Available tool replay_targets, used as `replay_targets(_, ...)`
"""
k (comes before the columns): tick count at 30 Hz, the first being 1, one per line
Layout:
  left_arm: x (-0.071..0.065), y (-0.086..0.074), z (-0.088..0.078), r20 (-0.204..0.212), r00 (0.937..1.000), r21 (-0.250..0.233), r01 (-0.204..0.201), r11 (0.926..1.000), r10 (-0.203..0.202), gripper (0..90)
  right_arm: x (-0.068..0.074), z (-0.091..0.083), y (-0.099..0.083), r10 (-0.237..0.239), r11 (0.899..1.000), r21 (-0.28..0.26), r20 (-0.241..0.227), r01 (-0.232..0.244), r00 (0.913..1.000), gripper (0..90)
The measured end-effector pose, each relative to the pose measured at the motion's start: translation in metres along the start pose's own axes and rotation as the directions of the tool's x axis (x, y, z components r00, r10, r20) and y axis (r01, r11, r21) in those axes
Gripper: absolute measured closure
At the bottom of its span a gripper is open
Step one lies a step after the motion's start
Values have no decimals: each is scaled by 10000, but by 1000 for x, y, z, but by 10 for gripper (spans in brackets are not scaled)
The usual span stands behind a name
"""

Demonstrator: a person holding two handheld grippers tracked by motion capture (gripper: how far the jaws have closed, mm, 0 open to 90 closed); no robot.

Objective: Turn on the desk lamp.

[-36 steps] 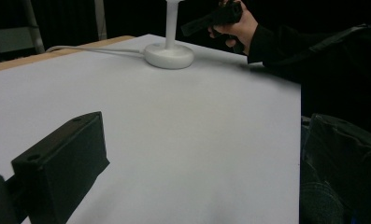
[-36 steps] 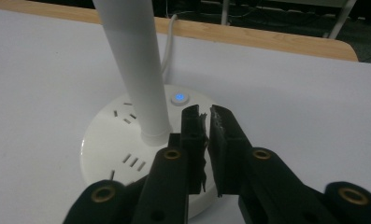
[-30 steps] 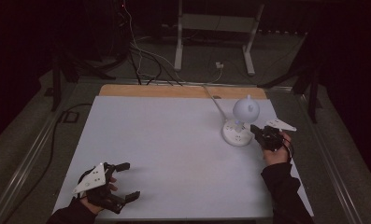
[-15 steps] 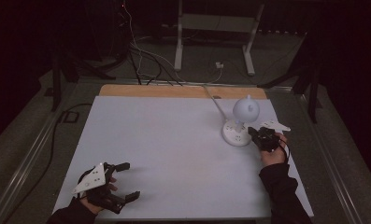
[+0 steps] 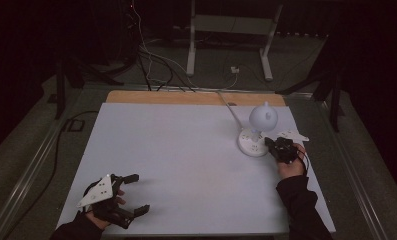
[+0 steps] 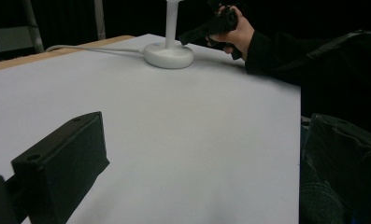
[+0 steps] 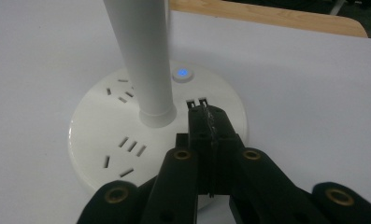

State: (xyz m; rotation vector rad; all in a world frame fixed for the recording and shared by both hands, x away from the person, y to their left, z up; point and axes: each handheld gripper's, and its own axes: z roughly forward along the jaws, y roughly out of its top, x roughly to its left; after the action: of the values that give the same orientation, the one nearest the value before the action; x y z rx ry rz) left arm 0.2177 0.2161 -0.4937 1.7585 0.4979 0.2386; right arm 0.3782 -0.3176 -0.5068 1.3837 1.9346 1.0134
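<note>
I take the lamp base [image 7: 157,140] as my landmark: a round white disc with socket slots cut into its top, a lit blue button [image 7: 182,73] on its far side from my right camera, and a white stem [image 7: 139,56] rising from its centre to a rounded lamp head [image 5: 263,116]. My right gripper [image 7: 205,114] sits just over the near edge of that base, its two black jaws pressed together with nothing I can make out between them, the joined tips resting at or just short of a small pair of slots [image 7: 196,101] on the disc, to the right of the stem and nearer to me than the button. What matters for the coming move is that the button lies straight ahead of the tips and a little left, farther along the jaws' own line, with the stem close beside that path on the left. I judge a short push forward would reach it, provided I keep clear of the stem. In the high view the base [image 5: 252,144] stands on the white table [image 5: 186,165] towards its far right part, touching distance from my right hand [image 5: 289,165]. My left gripper [image 5: 136,195] rests well away at the near left corner, jaws spread wide and empty, so the right is plainly the nearer one
</note>
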Motion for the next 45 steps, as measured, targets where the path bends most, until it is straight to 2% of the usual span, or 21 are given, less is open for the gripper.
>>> replay_targets(13,0,0,0,6,10000,4,44,10000,-44,4,-2,3,-1,38,9999,161,71,-40,10000,900)
replay_targets(15,0,0,0,18,10000,12,44,10000,-44,4,-3,3,-2,-28,9998,182,294,22,9996,900)
replay_targets(17,-1,0,1,35,10000,8,37,10000,-37,4,-5,3,-3,130,9999,109,178,-132,9998,900)
replay_targets(19,0,0,1,31,10000,12,34,10000,-34,4,-3,3,-3,-87,9999,118,268,83,9996,900)
replay_targets(25,0,0,1,23,10000,0,18,10000,-18,4,-4,3,0,-188,9995,272,263,181,9995,900)
replay_targets(28,0,0,0,-12,10000,-19,61,10000,-61,4,-2,2,1,-163,9998,131,244,160,9996,900)
replay_targets(31,0,0,0,-15,10000,-24,63,10000,-63,4,-3,0,3,70,9999,-135,170,-68,9998,900)
replay_targets(32,0,0,0,-6,10000,-19,47,10000,-47,4,-3,-1,3,129,9997,-226,113,-126,9999,888)
replay_targets(33,0,0,0,-2,10000,-13,34,10000,-34,4,-3,-2,4,118,9995,-304,-1,-118,9999,802)
replay_targets(34,0,0,0,-3,10000,-19,42,10000,-42,4,-3,-3,5,127,9992,-391,-87,-130,9999,788)
replay_targets(39,0,0,0,4,10000,-3,8,10000,-8,4,1,-10,11,-8,9962,-869,-428,-29,9991,575)
replay_targets(45,0,1,-1,1,10000,-57,52,10000,-52,4,2,-18,15,-45,9935,-1137,-750,-41,9972,416)
